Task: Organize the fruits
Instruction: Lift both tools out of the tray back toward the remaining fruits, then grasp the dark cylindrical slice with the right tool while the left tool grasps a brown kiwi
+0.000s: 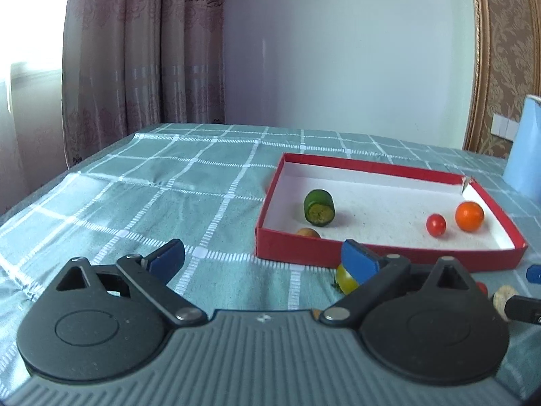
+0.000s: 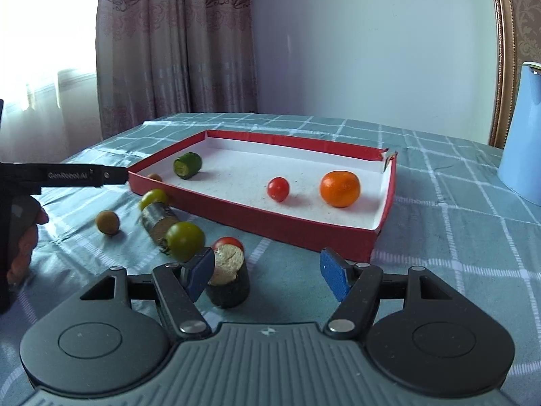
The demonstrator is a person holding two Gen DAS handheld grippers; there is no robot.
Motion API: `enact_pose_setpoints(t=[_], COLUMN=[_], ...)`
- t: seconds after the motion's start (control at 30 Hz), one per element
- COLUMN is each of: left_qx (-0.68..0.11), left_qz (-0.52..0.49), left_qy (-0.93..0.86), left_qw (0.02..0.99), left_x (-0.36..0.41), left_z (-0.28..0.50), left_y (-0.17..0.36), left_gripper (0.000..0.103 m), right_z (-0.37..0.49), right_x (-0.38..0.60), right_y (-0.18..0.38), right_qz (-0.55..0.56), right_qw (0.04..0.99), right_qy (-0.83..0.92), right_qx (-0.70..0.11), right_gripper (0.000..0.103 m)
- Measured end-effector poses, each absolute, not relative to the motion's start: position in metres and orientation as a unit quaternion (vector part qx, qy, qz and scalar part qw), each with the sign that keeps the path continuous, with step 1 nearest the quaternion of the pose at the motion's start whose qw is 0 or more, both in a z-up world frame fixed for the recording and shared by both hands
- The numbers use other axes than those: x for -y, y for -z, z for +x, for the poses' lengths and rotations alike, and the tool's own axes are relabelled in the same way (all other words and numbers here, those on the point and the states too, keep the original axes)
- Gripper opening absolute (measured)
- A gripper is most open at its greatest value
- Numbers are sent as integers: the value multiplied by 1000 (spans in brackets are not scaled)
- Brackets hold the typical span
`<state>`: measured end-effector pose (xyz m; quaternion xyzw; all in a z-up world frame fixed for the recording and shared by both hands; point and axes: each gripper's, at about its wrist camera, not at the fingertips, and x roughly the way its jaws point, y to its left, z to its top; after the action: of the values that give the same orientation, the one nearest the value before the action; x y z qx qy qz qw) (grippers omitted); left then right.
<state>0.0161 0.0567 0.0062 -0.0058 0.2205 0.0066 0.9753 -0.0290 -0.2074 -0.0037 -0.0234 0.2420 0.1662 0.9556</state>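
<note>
A red box [image 2: 338, 233] [image 1: 389, 247] with a white inside lies on the checked cloth. It holds an orange [image 2: 339, 184] [image 1: 469, 216], a red cherry tomato [image 2: 278, 189] [image 1: 436, 224], a green cucumber piece [image 2: 187, 165] [image 1: 319, 208] and a small brown fruit [image 1: 307, 232] at its near wall. On the cloth in front of the box lie two green tomatoes [image 2: 185, 240] [image 2: 154, 198], a brown fruit [image 2: 107, 222], two dark cucumber pieces [image 2: 159, 220] [image 2: 228, 279] and a red tomato [image 2: 228, 241]. My right gripper [image 2: 267, 275] is open, its left finger beside the near cucumber piece. My left gripper [image 1: 262, 258] is open and empty, a green tomato [image 1: 346, 275] behind its right finger.
A light blue jug [image 2: 524, 135] stands at the right on the cloth. Curtains and a wall lie behind the table. The left gripper's body [image 2: 67, 176] and the hand that holds it show at the left of the right wrist view.
</note>
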Motion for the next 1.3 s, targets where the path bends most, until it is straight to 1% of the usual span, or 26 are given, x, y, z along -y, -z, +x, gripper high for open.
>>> enact_pose_setpoints(t=[0.07, 0.2, 0.23, 0.3, 0.43, 0.57, 0.63, 0.7, 0.77, 1.17, 1.23, 1.27, 1.3], left_qx=[-223, -225, -228, -232, -241, -245, -248, -252, -257, -279, -286, -289, -292], left_qz=[7, 29, 31, 30, 31, 31, 33, 34, 29, 36, 39, 42, 44], left_qy=[4, 13, 14, 16, 12, 9, 9, 6, 6, 37, 42, 44, 46], left_qw=[975, 974, 973, 972, 970, 969, 968, 967, 966, 959, 957, 955, 954], left_x=[-52, -45, -44, -45, -45, -45, -45, -46, -49, -46, -45, -44, -43], left_z=[14, 15, 16, 17, 20, 21, 21, 21, 19, 17, 19, 19, 19], left_y=[-4, -1, -1, 0, 2, 3, 3, 4, 5, 10, 11, 12, 13], left_gripper=[100, 100, 100, 100, 100, 101, 101, 101, 101, 101, 101, 99, 99], right_z=[-33, -28, -27, -24, -18, -19, -19, -17, -11, -9, -11, -13, -14], right_x=[204, 193, 191, 187, 182, 182, 182, 181, 188, 188, 190, 190, 191], right_y=[2, 9, 10, 12, 19, 19, 20, 21, 23, 26, 25, 23, 23], right_qz=[-20, -37, -39, -41, -55, -55, -58, -65, -39, -42, -41, -40, -37], right_qw=[952, 944, 944, 942, 937, 937, 936, 938, 937, 938, 940, 942, 942], right_qy=[-190, -194, -190, -191, -175, -173, -172, -141, -126, -127, -121, -118, -124], right_qx=[-241, -264, -266, -273, -298, -300, -302, -309, -323, -321, -317, -313, -310], right_gripper=[69, 68, 68, 63, 62, 62, 67, 103, 103, 103, 96, 86, 78])
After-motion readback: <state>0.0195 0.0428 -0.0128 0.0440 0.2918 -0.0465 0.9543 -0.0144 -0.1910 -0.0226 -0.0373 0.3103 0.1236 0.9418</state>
